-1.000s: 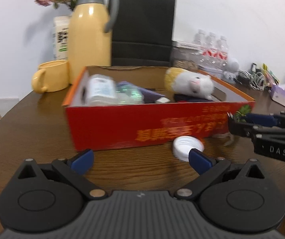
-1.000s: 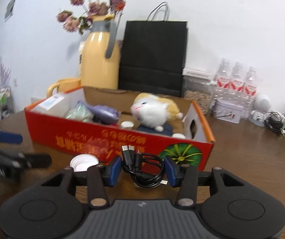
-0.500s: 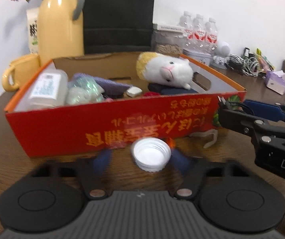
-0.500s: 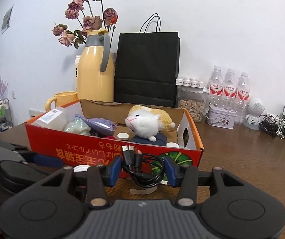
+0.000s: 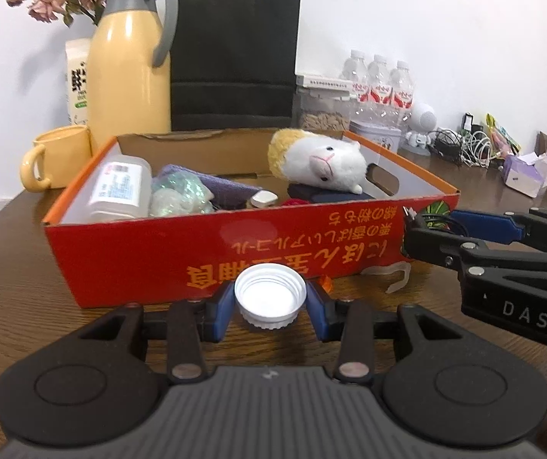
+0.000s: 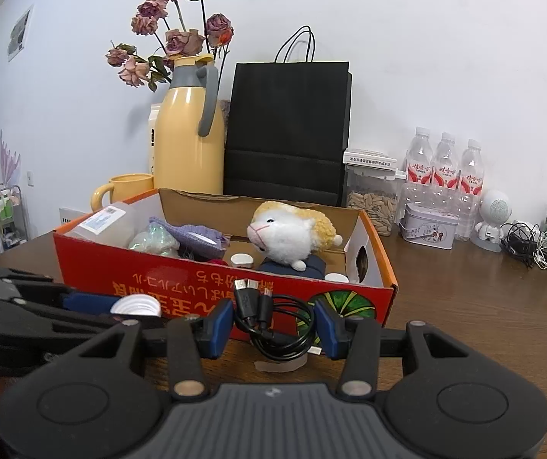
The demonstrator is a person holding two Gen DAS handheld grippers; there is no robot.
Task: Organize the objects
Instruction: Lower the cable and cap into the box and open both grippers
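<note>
Ahead of your left jaws, the red box [image 5: 166,252] wall hides the lower parts of its contents: the plush toy [image 5: 319,160] covers most of a dark item [image 5: 323,194] beneath it, and only a sliver of a red object [image 5: 294,202] clears the rim. Right of those jaws, your right gripper [image 5: 407,222] masks its cable. Between your right jaws, the coiled cable [image 6: 269,321] conceals most of a pale strip [image 6: 281,365] on the table. Your left gripper [image 6: 131,306] covers the white cap [image 6: 135,305] except its top edge. The box lettering is too distorted to read.

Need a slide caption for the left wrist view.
Left gripper closing on a white cap before the red box.
</note>
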